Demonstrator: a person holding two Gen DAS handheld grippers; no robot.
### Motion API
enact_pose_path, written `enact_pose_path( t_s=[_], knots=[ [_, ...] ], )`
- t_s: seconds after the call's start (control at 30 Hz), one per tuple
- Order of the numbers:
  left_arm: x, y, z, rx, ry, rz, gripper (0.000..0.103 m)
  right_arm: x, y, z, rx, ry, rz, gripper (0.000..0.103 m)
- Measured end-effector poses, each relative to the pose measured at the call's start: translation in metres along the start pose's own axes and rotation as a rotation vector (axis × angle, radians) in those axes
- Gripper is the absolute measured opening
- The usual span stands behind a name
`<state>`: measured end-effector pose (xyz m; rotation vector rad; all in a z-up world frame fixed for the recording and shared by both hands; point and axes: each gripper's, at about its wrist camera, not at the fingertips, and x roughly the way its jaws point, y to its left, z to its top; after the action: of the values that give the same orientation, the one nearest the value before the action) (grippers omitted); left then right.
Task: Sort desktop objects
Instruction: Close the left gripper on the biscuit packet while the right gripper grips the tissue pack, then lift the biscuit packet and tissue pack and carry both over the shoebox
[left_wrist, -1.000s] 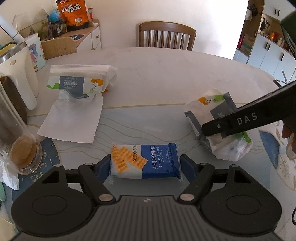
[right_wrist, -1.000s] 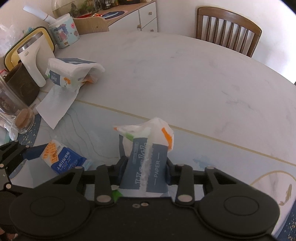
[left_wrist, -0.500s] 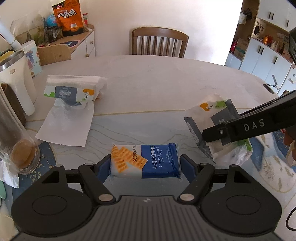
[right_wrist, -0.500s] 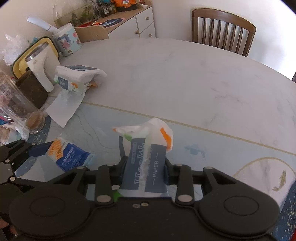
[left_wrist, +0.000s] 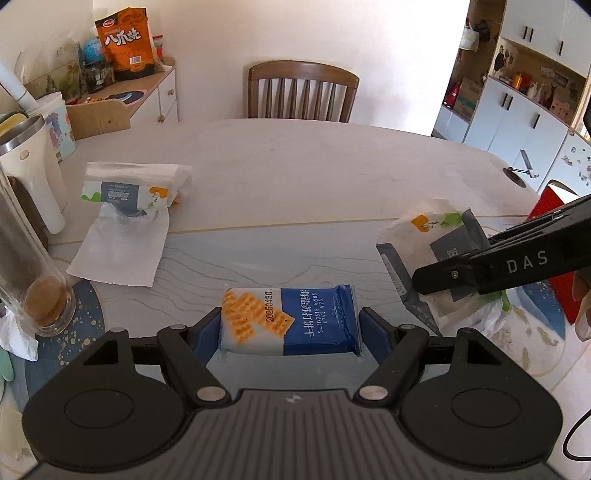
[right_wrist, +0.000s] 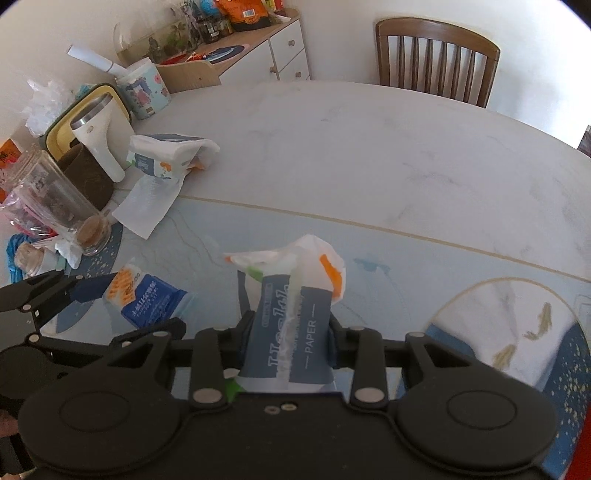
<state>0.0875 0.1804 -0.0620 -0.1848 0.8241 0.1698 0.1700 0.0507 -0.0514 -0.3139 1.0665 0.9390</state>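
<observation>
A blue soda biscuit pack (left_wrist: 317, 325) is clamped by its short ends in my left gripper (left_wrist: 291, 332), which is shut on it and holds it off the table; the right wrist view has this pack (right_wrist: 147, 299) at lower left. My right gripper (right_wrist: 289, 336) is shut on a grey-and-white tissue pack (right_wrist: 291, 325), whose crumpled white end sticks out ahead of the fingers. In the left wrist view this tissue pack (left_wrist: 424, 225) hangs at the right under a black finger (left_wrist: 480, 266) of that gripper.
A second tissue pack (left_wrist: 129, 188) lies at the left of the table (left_wrist: 314, 166) with a loose paper sheet (left_wrist: 118, 251) trailing from it. A glass jar (left_wrist: 33, 280), a white jug (left_wrist: 33, 177) and other clutter crowd the left edge. A wooden chair (left_wrist: 303, 92) stands at the far side.
Both grippers have risen and shifted with their packs still held. The table has dropped lower in both views and more of the room shows.
</observation>
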Motion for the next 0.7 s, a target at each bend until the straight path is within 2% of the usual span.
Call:
enact_pose_path(
  t_s=[0.3, 0.7],
  knots=[
    [-0.019, -0.019, 0.001, 0.013, -0.005, -0.028, 0.078, -0.031, -0.01, -0.016, 0.013, -0.025, 0.017, 0.035],
    [-0.043, -0.069, 0.005, 0.06, -0.011, -0.068, 0.078, -0.081, -0.04, -0.045, 0.039, -0.067, 0.017, 0.035]
  ],
)
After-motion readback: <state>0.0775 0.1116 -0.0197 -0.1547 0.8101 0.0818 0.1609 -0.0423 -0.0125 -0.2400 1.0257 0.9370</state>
